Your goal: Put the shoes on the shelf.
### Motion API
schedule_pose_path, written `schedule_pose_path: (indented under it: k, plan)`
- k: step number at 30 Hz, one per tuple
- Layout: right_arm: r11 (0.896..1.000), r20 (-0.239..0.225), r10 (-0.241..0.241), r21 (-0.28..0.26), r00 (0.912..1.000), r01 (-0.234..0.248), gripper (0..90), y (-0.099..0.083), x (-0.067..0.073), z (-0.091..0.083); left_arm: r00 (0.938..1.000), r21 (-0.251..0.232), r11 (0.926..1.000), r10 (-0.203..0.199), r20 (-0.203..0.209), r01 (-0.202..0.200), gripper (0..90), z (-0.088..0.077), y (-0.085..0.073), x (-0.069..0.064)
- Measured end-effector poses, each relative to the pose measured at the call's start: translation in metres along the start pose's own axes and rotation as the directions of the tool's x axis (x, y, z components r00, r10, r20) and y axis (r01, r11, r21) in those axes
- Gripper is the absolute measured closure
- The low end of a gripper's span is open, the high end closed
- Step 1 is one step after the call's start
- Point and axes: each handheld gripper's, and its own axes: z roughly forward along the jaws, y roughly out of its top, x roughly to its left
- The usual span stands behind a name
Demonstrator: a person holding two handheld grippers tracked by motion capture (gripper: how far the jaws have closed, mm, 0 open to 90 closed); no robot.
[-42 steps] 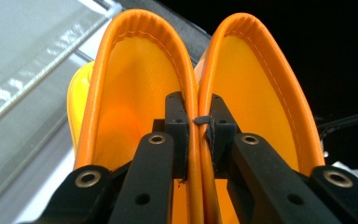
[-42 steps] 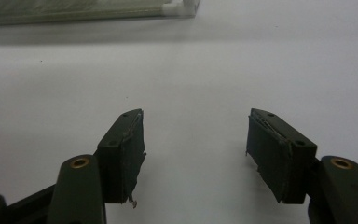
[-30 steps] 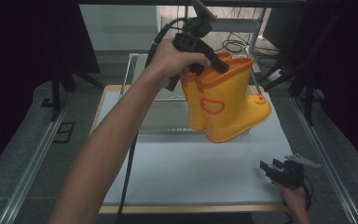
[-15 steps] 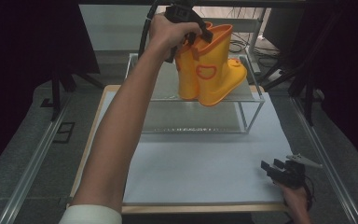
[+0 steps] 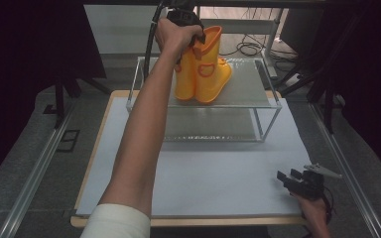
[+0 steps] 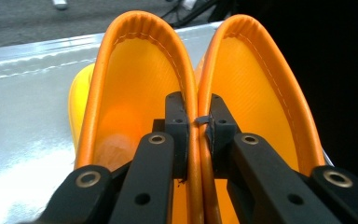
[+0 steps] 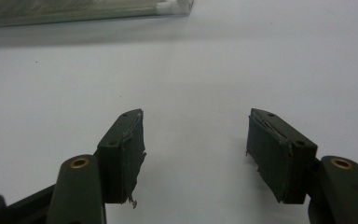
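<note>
Moved: the pair of yellow boots (image 5: pixel 201 69) has travelled from mid-air toward 12 o'clock onto the rack's top shelf (image 5: pixel 250 84).
Meaning: placement looks nearly complete; release probably remains.
Left gripper (image 6: pixel 198 135): jaws clamped on the two inner cuffs, pinched together.
Right gripper (image 5: pixel 291 177): jaws apart, holding nothing, at 5 o'clock above the white table (image 5: pixel 218 173).
Lower shelf (image 5: pixel 208 124): appears bare.

boots (image 5: pixel 204 67): glossy orange rubber | shelf (image 5: pixel 248 84): dull metal | table (image 5: pixel 228 173): matt white
</note>
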Motion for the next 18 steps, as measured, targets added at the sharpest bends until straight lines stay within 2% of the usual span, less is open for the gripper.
schedule_pose_path:
  k: [2, 4, 9, 12, 13, 16, 18]
  plan:
    - [1.000, 0.001, 0.000, -0.003, 1.0000, 0.000, 36.2, 0.000, 0.000, 0.000, 0.9995, -0.008, 0.9997, -0.024, -0.019, 0.024, 82.3, 0.002, -0.001, 0.003]
    - [1.000, 0.001, -0.001, -0.004, 1.0000, 0.001, 36.2, 0.000, 0.000, -0.001, 0.9989, -0.010, 0.9995, -0.031, -0.035, 0.031, 82.2, 0.004, -0.002, 0.004]
    - [1.000, -0.001, -0.003, -0.006, 1.0000, 0.003, 36.1, 0.000, 0.001, -0.001, 0.9980, 0.006, 0.9996, -0.028, -0.057, 0.028, 82.1, 0.014, -0.006, 0.007]
    - [1.000, -0.001, -0.003, -0.005, 1.0000, 0.003, 36.0, 0.000, 0.001, -0.001, 0.9984, 0.005, 0.9995, -0.030, -0.049, 0.030, 81.2, 0.013, -0.006, 0.010]
    - [1.000, 0.000, -0.003, -0.004, 1.0000, 0.003, 36.1, 0.000, 0.001, -0.001, 0.9984, -0.017, 0.9994, -0.032, -0.047, 0.031, 79.3, 0.012, -0.006, 0.010]
    - [1.000, -0.002, -0.001, -0.001, 1.0000, 0.001, 36.0, 0.000, 0.001, 0.000, 0.9992, -0.029, 0.9994, -0.021, -0.035, 0.020, 65.4, 0.010, -0.005, 0.009]
    - [1.000, -0.001, -0.007, 0.000, 1.0000, 0.007, 36.0, 0.000, 0.002, 0.000, 0.9998, -0.075, 0.9970, -0.015, -0.010, 0.014, 56.4, 0.004, -0.004, 0.006]
